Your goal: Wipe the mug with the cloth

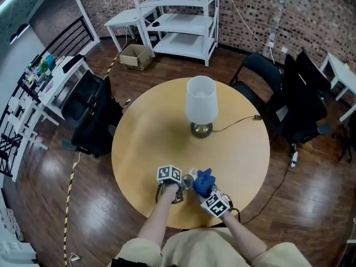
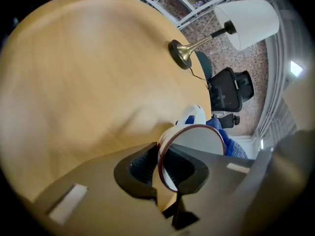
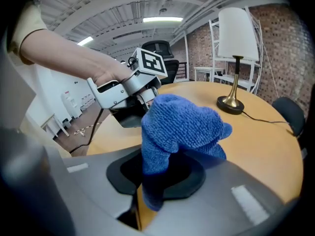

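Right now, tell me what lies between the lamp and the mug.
Nothing but bare tabletop; the head view shows no object on the stretch between the lamp and the mug.

Left gripper (image 2: 162, 166) jaws clamped; right gripper (image 3: 162, 176) jaws clamped; both close together.

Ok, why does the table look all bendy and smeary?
Left gripper view: the wide lens bends the table into a dome, and its wood looks smeared by blur, while the mug rim stays sharp. Right gripper view: the cloth is crisp, and the corners go dark.
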Motion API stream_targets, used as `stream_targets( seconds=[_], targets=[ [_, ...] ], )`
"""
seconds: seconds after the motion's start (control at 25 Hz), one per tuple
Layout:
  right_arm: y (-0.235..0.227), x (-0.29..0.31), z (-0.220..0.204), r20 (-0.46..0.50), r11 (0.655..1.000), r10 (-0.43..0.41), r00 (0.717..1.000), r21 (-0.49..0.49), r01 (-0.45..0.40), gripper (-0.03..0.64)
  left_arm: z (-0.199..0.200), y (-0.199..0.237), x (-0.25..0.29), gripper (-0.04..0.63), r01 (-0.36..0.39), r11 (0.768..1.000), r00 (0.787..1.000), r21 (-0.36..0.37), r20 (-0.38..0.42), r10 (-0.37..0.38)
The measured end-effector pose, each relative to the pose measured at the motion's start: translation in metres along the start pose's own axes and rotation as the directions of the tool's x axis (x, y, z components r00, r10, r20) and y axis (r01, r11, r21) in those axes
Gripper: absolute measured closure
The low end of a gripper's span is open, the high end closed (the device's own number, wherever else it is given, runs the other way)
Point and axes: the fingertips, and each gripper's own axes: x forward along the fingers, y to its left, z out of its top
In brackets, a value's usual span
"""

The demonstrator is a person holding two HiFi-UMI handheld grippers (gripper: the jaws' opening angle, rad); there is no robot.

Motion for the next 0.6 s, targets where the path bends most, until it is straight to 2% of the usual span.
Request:
stream_targets(
  seconds=[0.16,0.28,0.48,0.6],
  targets=[
    [0.007,0.002,0.003,0.000,0.998,0.005,1.000,-0.067,-0.005,0.551,-0.008,0.007,-0.003,0.571,0.066,0.991,0.998,-0.120,0.009,-0.066],
    [0.012,0.004,0.003,-0.007,0.993,0.006,1.000,-0.117,-0.007,0.551,-0.013,0.012,-0.004,0.571,0.107,0.973,0.994,-0.203,0.025,-0.104],
    [0.020,0.010,0.000,-0.034,0.976,0.018,0.999,-0.216,-0.025,0.551,-0.018,0.015,-0.002,0.570,0.199,0.922,0.980,-0.333,0.064,-0.189],
    [0.022,0.014,0.000,-0.055,0.959,0.008,0.998,-0.281,-0.023,0.551,-0.021,0.019,-0.001,0.571,0.221,0.894,0.975,-0.390,0.082,-0.205]
  ],
)
